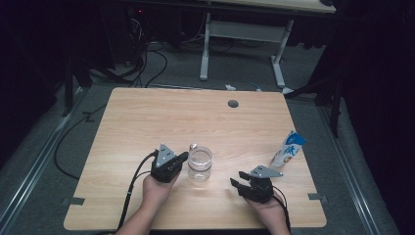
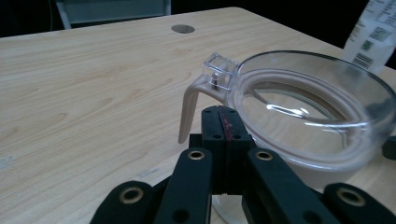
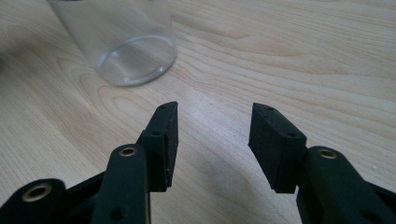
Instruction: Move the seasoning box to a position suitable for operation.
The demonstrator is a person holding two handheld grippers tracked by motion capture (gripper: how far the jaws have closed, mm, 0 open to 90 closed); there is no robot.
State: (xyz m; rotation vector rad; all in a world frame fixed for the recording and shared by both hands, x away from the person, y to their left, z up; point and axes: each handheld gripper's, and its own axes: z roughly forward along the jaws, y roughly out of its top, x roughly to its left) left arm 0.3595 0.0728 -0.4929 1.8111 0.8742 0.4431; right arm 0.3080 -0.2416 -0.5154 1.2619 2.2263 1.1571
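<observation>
A clear plastic jug (image 1: pixel 200 163) stands upright and empty near the middle front of the wooden table (image 1: pixel 147 117). Its pale handle (image 2: pixel 187 109) and small clear lid hinge (image 2: pixel 219 70) face my left gripper. My left gripper (image 1: pixel 183 157) is just left of the jug with its jaws pressed together; in the left gripper view the left gripper (image 2: pixel 223 116) ends right beside the handle, with nothing visibly between the jaws. My right gripper (image 1: pixel 237 178) rests open to the jug's right, apart from it. The right gripper view has the right gripper (image 3: pixel 212 121) over bare wood, the jug's base (image 3: pixel 126 46) farther off.
A blue and white carton (image 1: pixel 288 149) stands tilted near the table's right edge, also seen as the carton (image 2: pixel 373 32) behind the jug. A round cable hole (image 1: pixel 233 104) lies at the back. A white desk frame (image 1: pixel 242 34) and cables are on the floor behind.
</observation>
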